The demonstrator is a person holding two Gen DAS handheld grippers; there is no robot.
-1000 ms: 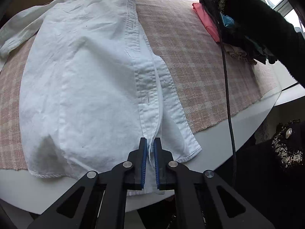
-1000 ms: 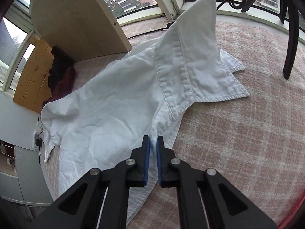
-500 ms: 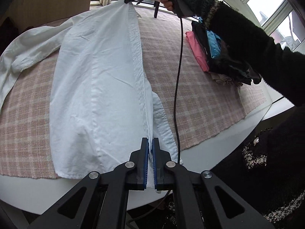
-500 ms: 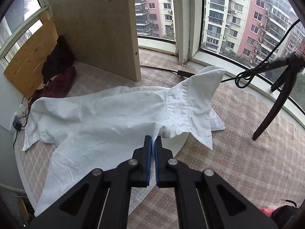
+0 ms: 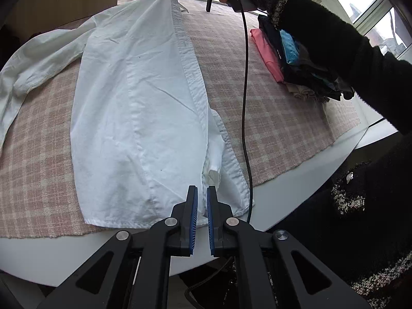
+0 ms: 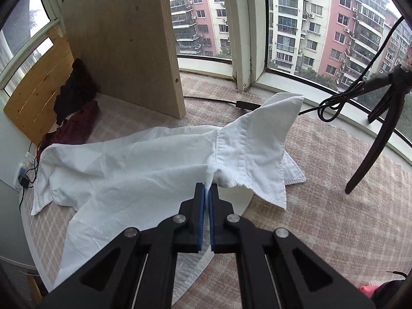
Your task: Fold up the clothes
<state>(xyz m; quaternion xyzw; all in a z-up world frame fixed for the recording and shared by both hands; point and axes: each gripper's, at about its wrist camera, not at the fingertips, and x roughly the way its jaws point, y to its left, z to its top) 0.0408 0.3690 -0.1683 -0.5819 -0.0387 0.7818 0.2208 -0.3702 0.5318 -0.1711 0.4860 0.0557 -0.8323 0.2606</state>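
The white button-up shirt lies spread on the pink plaid cloth that covers the bench, with one front panel raised off the cloth along its button placket. The left gripper has its jaws pressed nearly together on the hem end of that placket at the near edge of the bench. The right gripper pinches the fabric just below the collar; in the left wrist view it shows at the far end of the shirt, in a hand with a dark fuzzy sleeve. The placket runs fairly taut between the two grips.

The step in hand looks like the first lengthwise fold: the front edge is held at both ends, ready to be carried across the shirt's body. The next move calls for both hands to travel together toward the sleeve side, keeping the edge straight and the tension even so the panel lands flat. The loose long sleeve trailing off to the left will likely need tucking in afterwards. A stack of folded clothes sits well apart on the right.
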